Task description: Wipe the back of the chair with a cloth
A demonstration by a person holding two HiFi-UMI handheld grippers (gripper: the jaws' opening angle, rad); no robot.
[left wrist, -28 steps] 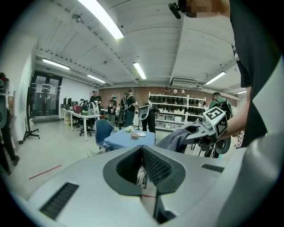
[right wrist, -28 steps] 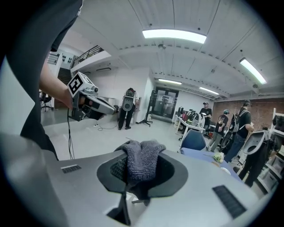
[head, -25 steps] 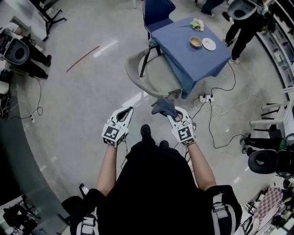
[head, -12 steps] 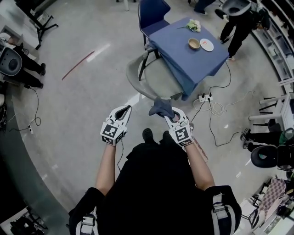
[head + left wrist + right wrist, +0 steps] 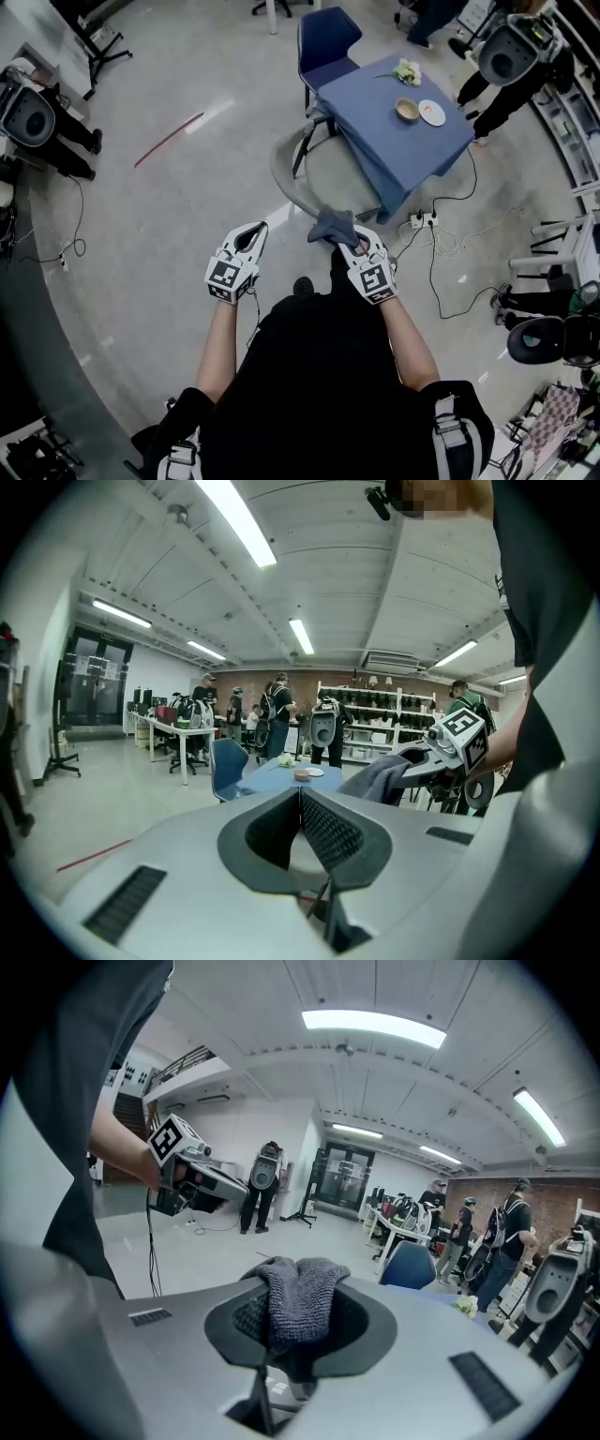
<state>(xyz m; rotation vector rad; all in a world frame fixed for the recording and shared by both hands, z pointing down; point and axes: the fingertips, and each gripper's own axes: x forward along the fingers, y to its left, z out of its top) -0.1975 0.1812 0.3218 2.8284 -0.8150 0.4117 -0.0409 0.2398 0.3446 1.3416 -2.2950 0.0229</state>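
Blue-clothed table (image 5: 375, 131) carries a bowl (image 5: 407, 110), a white plate (image 5: 432, 112) and, at its far corner, maybe flowers (image 5: 405, 71). Grey floor (image 5: 169, 225): power strip (image 5: 419, 221), trailing cables, grey chair (image 5: 323, 173).

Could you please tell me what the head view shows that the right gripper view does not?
Only the head view shows the curved back of the grey chair and the power strip on the floor. Only the right gripper view shows the jaws shut on the cloth close up, and the ceiling lights. Both show the cloth in the right gripper, the left gripper and the blue chair.
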